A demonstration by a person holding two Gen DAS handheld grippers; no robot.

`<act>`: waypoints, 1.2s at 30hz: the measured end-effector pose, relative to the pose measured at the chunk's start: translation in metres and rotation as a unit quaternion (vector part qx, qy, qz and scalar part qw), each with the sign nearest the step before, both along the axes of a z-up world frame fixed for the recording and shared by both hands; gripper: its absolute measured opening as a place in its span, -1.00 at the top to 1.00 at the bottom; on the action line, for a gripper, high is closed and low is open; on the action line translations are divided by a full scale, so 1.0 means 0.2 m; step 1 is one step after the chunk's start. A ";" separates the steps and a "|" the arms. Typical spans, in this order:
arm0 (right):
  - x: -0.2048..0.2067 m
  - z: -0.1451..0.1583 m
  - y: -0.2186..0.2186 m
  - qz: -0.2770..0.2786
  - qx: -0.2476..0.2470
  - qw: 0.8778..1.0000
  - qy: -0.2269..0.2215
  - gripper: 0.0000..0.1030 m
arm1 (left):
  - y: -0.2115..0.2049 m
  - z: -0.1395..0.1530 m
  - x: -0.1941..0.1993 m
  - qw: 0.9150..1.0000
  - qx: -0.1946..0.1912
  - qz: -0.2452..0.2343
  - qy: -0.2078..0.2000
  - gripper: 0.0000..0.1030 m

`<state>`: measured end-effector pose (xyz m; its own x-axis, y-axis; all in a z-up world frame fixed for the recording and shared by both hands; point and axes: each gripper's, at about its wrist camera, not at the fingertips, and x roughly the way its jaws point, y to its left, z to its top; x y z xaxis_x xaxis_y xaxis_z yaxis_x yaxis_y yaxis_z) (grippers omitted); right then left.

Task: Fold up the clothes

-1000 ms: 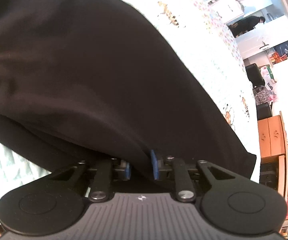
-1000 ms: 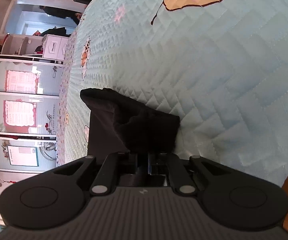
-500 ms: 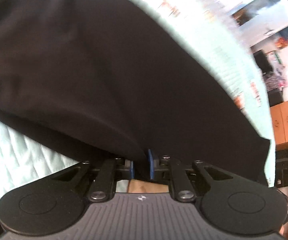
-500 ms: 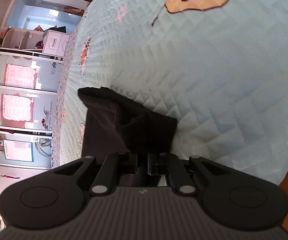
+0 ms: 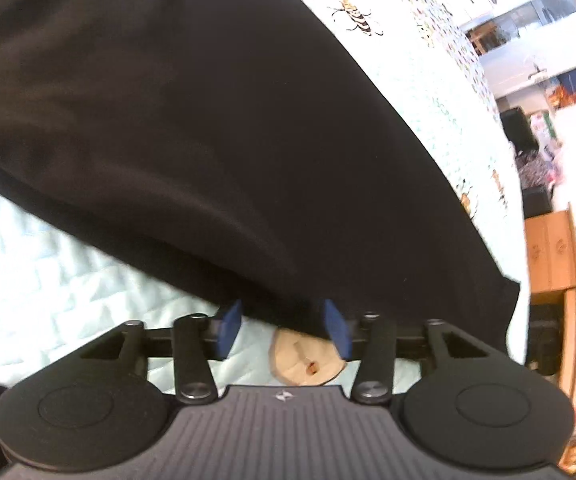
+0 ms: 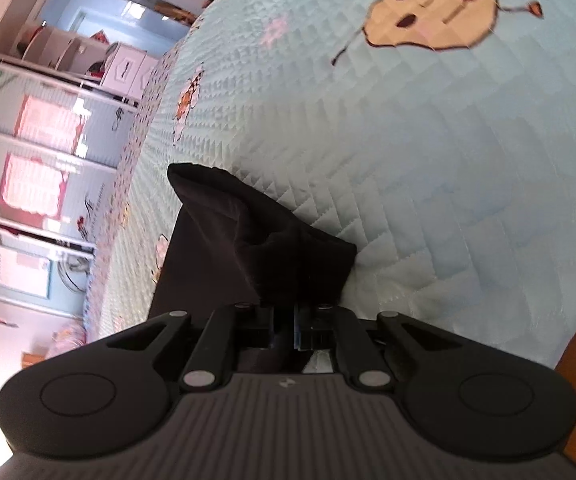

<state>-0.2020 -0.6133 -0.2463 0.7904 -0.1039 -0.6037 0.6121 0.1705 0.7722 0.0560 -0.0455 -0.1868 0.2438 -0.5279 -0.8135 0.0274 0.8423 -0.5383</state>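
A pale blue quilted bedspread (image 6: 427, 168) with cartoon prints is covered by a large black garment (image 5: 192, 120). A bunched corner of it is clamped in the right gripper (image 6: 286, 322). The left gripper (image 5: 284, 326) is spread wide at the garment's edge, holding nothing.

Left gripper (image 5: 284, 326), jaws apart, at black garment (image 5: 208, 120) edge on quilt (image 5: 48, 280).

Home bedroom: quilted bedspread (image 6: 427, 160), wardrobe (image 6: 36, 152).
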 end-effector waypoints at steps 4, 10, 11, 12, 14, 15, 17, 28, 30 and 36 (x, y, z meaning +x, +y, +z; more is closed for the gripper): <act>0.00 0.02 0.01 0.010 -0.019 1.000 0.004 0.83 | 0.02 0.07 -0.02 1.000 -0.003 -0.018 -0.015 0.01; -0.10 0.04 -0.01 0.004 0.006 1.000 -0.011 0.70 | -0.09 0.29 -0.12 0.987 -0.035 -0.103 -0.120 -0.03; -0.12 0.04 -0.01 -0.002 0.008 1.000 -0.007 0.41 | -0.12 0.32 -0.13 0.982 -0.041 -0.119 -0.139 -0.08; -0.15 0.05 0.00 -0.008 0.009 1.000 -0.003 0.30 | -0.18 0.33 -0.11 0.980 -0.039 -0.127 -0.148 -0.12; -0.20 0.07 0.01 -0.016 0.011 1.000 -0.008 0.28 | -0.31 0.28 -0.05 0.978 -0.028 -0.141 -0.152 -0.12; -0.22 0.07 0.01 -0.020 0.011 1.000 -0.009 0.29 | -0.35 0.23 -0.01 0.979 -0.021 -0.146 -0.144 -0.12; -0.24 0.13 0.02 -0.034 -0.012 0.999 0.004 0.30 | -0.42 0.12 0.07 0.980 -0.013 -0.156 -0.126 -0.12; -0.05 0.26 0.03 0.014 -0.063 0.992 -0.108 0.30 | -0.41 -0.13 0.14 0.983 0.015 -0.159 -0.089 -0.07; 0.02 0.18 0.00 0.022 -0.040 0.992 -0.116 0.30 | -0.40 -0.13 0.14 0.982 0.020 -0.162 -0.093 -0.07; 0.05 -0.13 -0.10 -0.030 0.078 0.993 -0.079 1.00 | -0.36 -0.11 0.12 0.979 0.030 -0.173 -0.105 -0.07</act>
<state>-0.1922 -0.6326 -0.2733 0.8714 -0.0697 -0.4857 0.4873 0.0083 0.8732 0.0794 -0.1183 -0.2086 0.2235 -0.5608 -0.7972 0.4221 0.7929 -0.4395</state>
